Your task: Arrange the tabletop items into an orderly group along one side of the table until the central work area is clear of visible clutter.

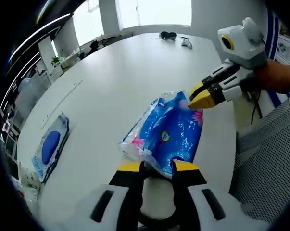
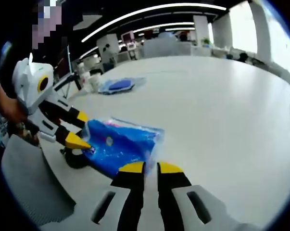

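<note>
The blue pack (image 1: 166, 132) is the landmark: it lies on the white table (image 1: 120, 72) close to the edge nearest the person, with a mesh chair (image 1: 270, 159) just beyond that edge. Both grippers sit at the pack. The left gripper (image 1: 157, 166) has its jaws spread around one short end of the pack, the plastic bulging between the tips; whether they press it firmly cannot be told. The right gripper (image 2: 145, 167) has its jaws nearly together over the crinkled edge of the opposite end, apparently pinching the film.

A flat pouch (image 1: 51, 147) with a dark blue oval lies well apart from the pack, towards another edge of the table. Far across the table from the pack rest a dark object (image 1: 168, 35) and a small pale one (image 1: 186, 43), too small to identify.

The step in hand looks like a two-handed lift or slide of the pack. The next move calls for both ends travelling together, so the soft film neither stretches nor slips, towards whichever edge will hold the group, probably beside the pouch.
</note>
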